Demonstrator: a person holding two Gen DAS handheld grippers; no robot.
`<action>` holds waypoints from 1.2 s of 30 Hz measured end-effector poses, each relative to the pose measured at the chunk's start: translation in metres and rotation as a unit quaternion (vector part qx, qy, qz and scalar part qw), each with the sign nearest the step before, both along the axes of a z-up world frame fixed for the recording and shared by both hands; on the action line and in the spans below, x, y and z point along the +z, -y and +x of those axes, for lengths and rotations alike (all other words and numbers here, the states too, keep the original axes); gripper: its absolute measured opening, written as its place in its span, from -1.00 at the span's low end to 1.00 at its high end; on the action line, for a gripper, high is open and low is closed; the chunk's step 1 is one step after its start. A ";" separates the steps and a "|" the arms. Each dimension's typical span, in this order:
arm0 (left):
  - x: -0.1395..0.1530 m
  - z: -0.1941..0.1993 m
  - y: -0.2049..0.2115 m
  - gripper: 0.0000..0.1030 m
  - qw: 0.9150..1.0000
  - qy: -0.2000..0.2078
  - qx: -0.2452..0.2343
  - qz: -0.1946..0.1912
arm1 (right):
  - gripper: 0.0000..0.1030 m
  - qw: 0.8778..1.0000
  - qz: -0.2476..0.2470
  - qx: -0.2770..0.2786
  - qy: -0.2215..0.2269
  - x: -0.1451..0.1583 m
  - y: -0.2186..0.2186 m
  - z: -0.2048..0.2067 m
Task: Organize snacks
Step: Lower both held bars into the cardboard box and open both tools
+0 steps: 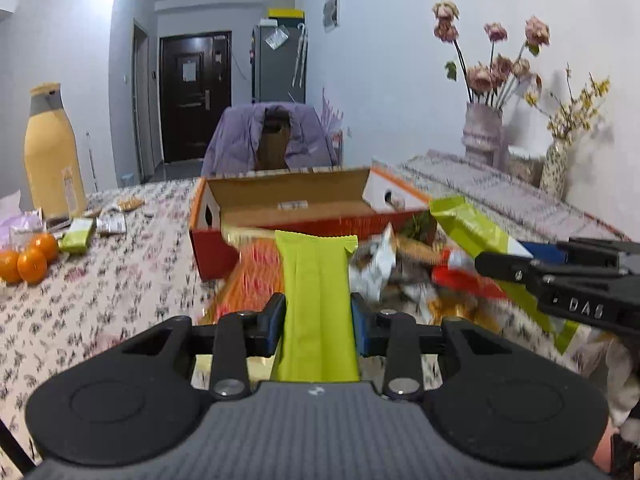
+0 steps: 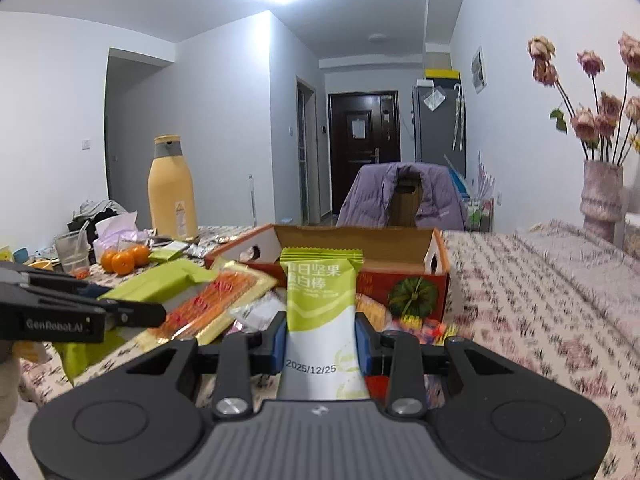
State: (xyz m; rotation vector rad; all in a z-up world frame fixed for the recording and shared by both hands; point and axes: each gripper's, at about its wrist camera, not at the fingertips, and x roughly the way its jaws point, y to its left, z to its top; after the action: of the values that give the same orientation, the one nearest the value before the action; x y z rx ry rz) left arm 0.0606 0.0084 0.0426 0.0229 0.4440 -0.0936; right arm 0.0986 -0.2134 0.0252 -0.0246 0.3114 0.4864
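Note:
My left gripper [image 1: 319,320] is shut on a plain lime-green snack bar [image 1: 316,280], held above a pile of snack packets [image 1: 400,268]. My right gripper [image 2: 321,340] is shut on a green-and-white nut bar [image 2: 322,320] with its date stamp showing. An open orange cardboard box [image 1: 288,204] stands just beyond both bars; it also shows in the right wrist view [image 2: 360,248]. Its inside looks empty. The right gripper shows at the right of the left wrist view [image 1: 496,266], and the left gripper at the left of the right wrist view [image 2: 156,314].
A yellow flask [image 1: 52,152], oranges [image 1: 28,260] and small packets [image 1: 96,226] sit at the left of the patterned tablecloth [image 1: 120,300]. Vases of dried flowers [image 1: 484,136] stand at the right. A chair with a purple jacket [image 1: 272,136] is behind the table.

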 end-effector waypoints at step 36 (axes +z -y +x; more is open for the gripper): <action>0.046 0.268 -0.024 -0.32 0.990 -0.059 0.131 0.001 | -0.36 0.992 -0.077 -0.025 -0.096 0.040 -0.071 0.271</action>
State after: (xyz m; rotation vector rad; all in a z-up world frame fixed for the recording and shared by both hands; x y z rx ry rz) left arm 0.3289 0.0324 0.0886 -0.0398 0.5621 0.1641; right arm 0.3693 -0.1427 0.0656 -0.1192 0.5368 0.4143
